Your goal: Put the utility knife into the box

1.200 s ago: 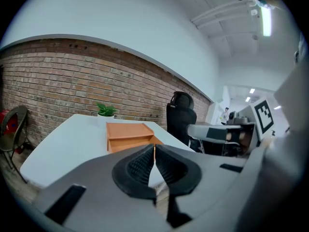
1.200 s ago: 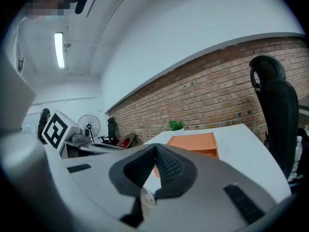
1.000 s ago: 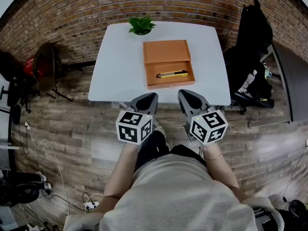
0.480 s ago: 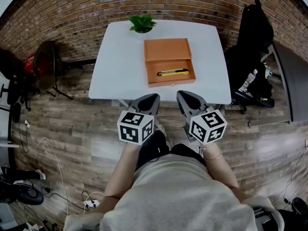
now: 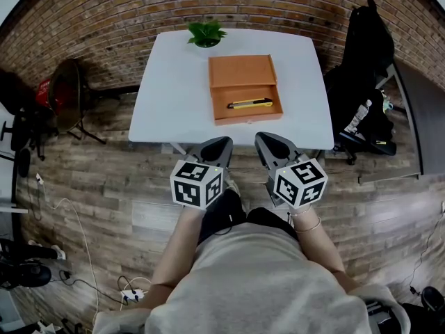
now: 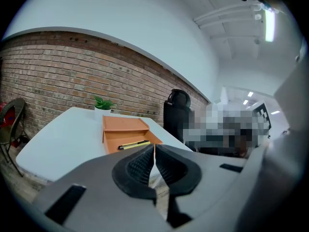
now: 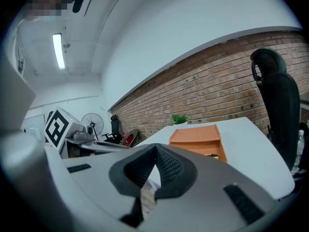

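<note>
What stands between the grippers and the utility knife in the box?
Only the low front wall of the box. The utility knife lies inside it; bare table separates the box from the left gripper and right gripper.

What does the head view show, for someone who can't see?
A yellow utility knife lies inside an open orange box on a white table, a green plant behind it. Nearer, a person holds the left gripper and right gripper, both shut and empty.
</note>
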Tool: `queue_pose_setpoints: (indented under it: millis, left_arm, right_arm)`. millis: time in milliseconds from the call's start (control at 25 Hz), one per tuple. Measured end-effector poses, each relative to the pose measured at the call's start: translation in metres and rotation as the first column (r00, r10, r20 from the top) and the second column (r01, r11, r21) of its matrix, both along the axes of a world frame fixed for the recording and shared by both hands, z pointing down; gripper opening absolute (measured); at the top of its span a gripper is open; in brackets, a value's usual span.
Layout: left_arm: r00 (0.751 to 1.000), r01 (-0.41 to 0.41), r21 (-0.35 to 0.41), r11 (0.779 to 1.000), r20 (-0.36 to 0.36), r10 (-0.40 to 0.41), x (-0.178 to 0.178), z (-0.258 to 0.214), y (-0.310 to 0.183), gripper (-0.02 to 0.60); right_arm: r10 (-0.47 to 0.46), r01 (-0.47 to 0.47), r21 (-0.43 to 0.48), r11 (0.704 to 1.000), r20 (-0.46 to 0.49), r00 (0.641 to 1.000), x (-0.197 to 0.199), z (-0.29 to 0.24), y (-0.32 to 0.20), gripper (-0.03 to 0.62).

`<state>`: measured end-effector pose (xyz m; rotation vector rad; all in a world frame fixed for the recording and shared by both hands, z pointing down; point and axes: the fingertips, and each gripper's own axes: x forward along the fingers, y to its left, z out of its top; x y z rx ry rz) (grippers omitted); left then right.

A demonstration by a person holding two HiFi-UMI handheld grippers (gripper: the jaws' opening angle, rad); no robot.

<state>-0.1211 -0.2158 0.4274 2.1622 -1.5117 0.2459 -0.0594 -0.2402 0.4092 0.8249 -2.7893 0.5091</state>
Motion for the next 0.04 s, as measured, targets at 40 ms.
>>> queue_pose_setpoints:
  millis: [40]
  left_arm:
    - [1.000,-0.004,-0.003,1.000,0.000,0.004,0.0019,0.0006,0.0015,0.011]
  right_arm:
    - [0.001,-0.001,-0.001,1.000,0.001,1.000,0.0006,-0.0002,0.0009,-0.002]
